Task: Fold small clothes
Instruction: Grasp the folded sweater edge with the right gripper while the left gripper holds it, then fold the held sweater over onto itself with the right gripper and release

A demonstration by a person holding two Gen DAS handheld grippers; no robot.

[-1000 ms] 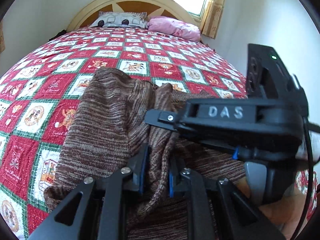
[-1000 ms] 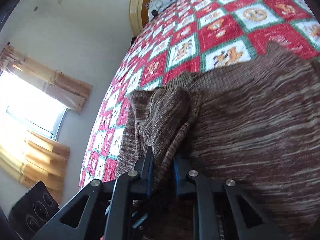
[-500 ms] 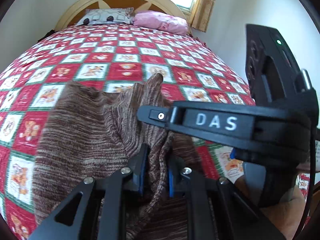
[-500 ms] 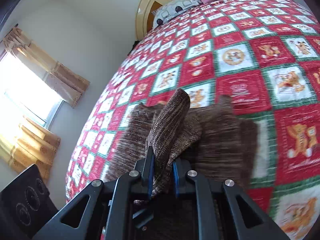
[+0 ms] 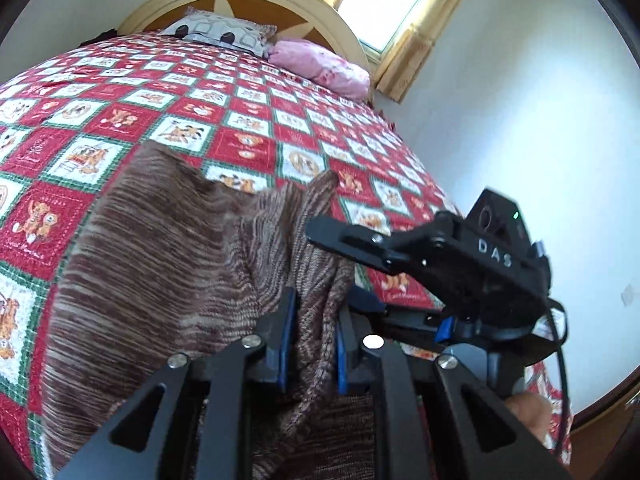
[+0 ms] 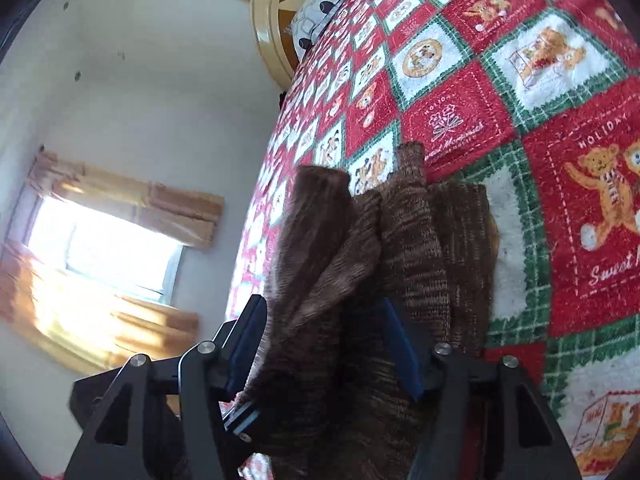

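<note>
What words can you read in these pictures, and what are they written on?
"DAS": white letters on the black body of the right gripper, seen from the left wrist.
"HOLIDAY": on a red teddy-bear square of the bed quilt.
"Sweet": cursive, bottom of that same square; the rest runs out of view.
"HOLIDAY" and cursive words on the red flower square: too small to be sure.
Other quilt squares: too blurred.

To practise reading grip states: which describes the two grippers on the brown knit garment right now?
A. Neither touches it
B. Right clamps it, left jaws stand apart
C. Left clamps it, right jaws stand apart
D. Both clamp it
C: the left gripper pinches the brown knit garment, while the right gripper has just been opening, the fabric loose between its jaws.
</note>
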